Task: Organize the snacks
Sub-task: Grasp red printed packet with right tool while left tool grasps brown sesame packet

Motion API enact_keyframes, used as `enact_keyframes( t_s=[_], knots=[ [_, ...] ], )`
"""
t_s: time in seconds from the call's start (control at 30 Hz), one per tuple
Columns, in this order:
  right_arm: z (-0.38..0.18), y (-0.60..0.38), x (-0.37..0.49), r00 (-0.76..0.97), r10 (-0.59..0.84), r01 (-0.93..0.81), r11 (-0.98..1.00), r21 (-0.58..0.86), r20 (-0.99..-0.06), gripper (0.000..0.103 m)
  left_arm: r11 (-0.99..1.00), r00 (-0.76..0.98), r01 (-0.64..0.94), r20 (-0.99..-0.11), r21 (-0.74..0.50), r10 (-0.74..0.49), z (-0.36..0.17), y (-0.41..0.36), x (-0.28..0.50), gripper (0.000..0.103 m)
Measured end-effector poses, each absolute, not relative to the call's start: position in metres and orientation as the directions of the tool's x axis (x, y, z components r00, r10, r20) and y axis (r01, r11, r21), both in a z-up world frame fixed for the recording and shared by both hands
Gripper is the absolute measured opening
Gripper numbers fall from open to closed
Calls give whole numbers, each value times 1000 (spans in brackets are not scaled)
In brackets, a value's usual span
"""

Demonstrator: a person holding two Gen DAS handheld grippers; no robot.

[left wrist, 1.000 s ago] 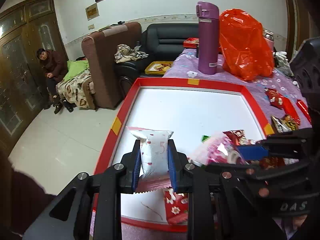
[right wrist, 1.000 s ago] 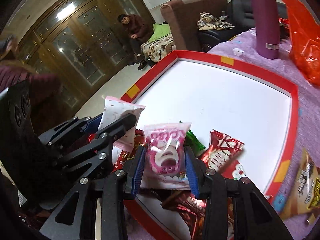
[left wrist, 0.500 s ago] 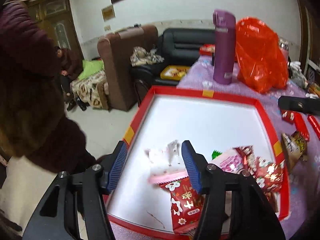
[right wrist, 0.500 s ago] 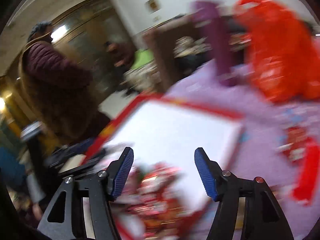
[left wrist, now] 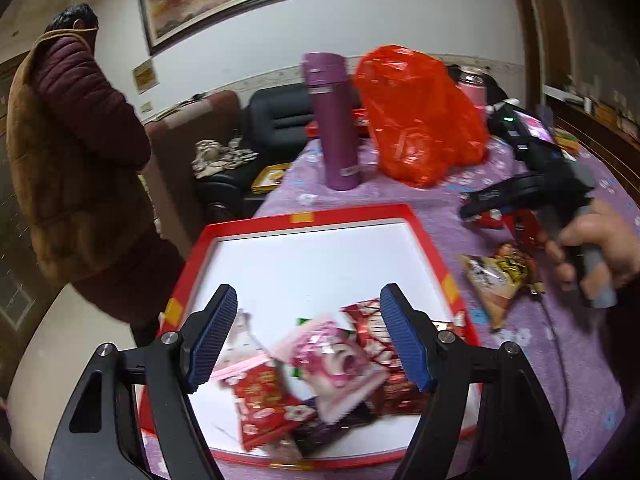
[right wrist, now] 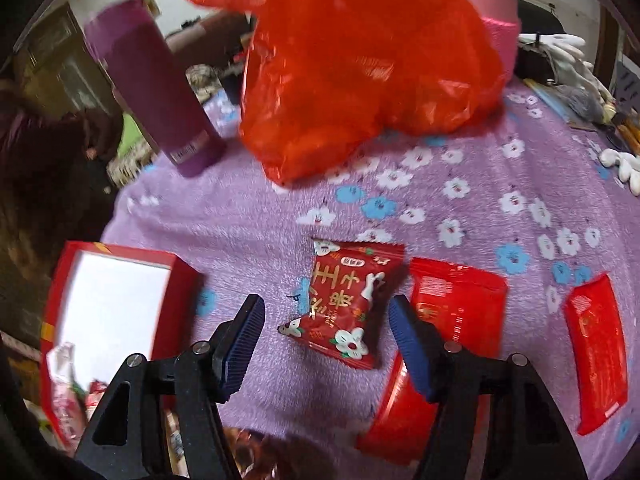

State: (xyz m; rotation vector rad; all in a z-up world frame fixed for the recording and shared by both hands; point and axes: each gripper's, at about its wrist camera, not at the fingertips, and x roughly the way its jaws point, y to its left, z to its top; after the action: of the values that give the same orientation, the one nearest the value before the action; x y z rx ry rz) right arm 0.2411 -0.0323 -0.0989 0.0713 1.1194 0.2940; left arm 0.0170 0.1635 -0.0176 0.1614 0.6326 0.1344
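Left wrist view: the left gripper [left wrist: 308, 336], its ribbed blue pads just spread wide, holds nothing above a heap of crinkly foil snack packets [left wrist: 320, 372] in the near end of the red-rimmed, white-floored tray [left wrist: 352, 213].

Right wrist view: the right gripper [right wrist: 326, 344], jaws wide after opening and easing slightly inward, frames a glossy red pillow-shaped packet [right wrist: 344, 300] lying on the fleecy purple flowered cloth [right wrist: 440, 208], untouched, beside flat red packets [right wrist: 456, 300].

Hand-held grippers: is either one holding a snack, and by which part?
Neither. The left hand-held gripper stands open above the tray's pile; the right hand-held gripper stands open around a red packet, not pressing it.
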Motion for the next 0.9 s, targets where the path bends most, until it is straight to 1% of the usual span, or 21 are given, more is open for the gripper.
enact_keyframes(
  t_s=[0.03, 0.07, 0.1, 0.13, 0.2, 0.33, 0.43, 0.57, 0.63, 0.73, 0.8, 0.9],
  knots=[
    [-99, -29, 241, 421, 236, -202, 966, 163, -876, 63, 979, 799, -63, -578, 194, 166, -17, 159, 17, 74],
    [-99, -26, 240, 437, 205, -201, 971, 127, -876, 52, 979, 799, -51, -580, 196, 158, -16, 155, 18, 74],
    [-100, -25, 242, 445, 192, -200, 973, 112, -875, 35, 980, 799, -37, -584, 197, 148, -16, 152, 19, 74],
    [-101, -27, 242, 445, 201, -204, 972, 120, -873, 35, 980, 797, -19, -589, 198, 134, -15, 147, 20, 74],
    [-100, -32, 240, 435, 218, -214, 968, 135, -873, 33, 979, 792, 21, -601, 203, 108, -15, 137, 24, 74],
    [-93, -58, 228, 353, 390, -223, 918, 329, -850, 31, 951, 780, 141, -622, 276, 65, -20, 109, 30, 74],
    [-81, -87, 209, 331, 474, -245, 878, 411, -816, 31, 928, 769, 215, -639, 305, 31, -24, 93, 35, 74],
    [-73, -129, 185, 299, 558, -245, 829, 502, -774, 31, 901, 729, 310, -684, 304, -21, -30, 71, 50, 74],
    [-75, -155, 172, 287, 589, -231, 808, 542, -755, 31, 885, 715, 340, -698, 318, -23, -31, 61, 56, 74],
    [-87, -194, 154, 285, 626, -186, 779, 599, -726, 31, 848, 683, 424, -728, 319, -68, -34, 41, 70, 74],
    [-95, -207, 151, 288, 629, -155, 774, 613, -722, 31, 830, 670, 447, -739, 333, -64, -37, 30, 79, 74],
    [-105, -220, 153, 289, 635, -112, 765, 634, -716, 31, 770, 627, 532, -775, 353, -77, -44, 13, 87, 74]
  ],
)
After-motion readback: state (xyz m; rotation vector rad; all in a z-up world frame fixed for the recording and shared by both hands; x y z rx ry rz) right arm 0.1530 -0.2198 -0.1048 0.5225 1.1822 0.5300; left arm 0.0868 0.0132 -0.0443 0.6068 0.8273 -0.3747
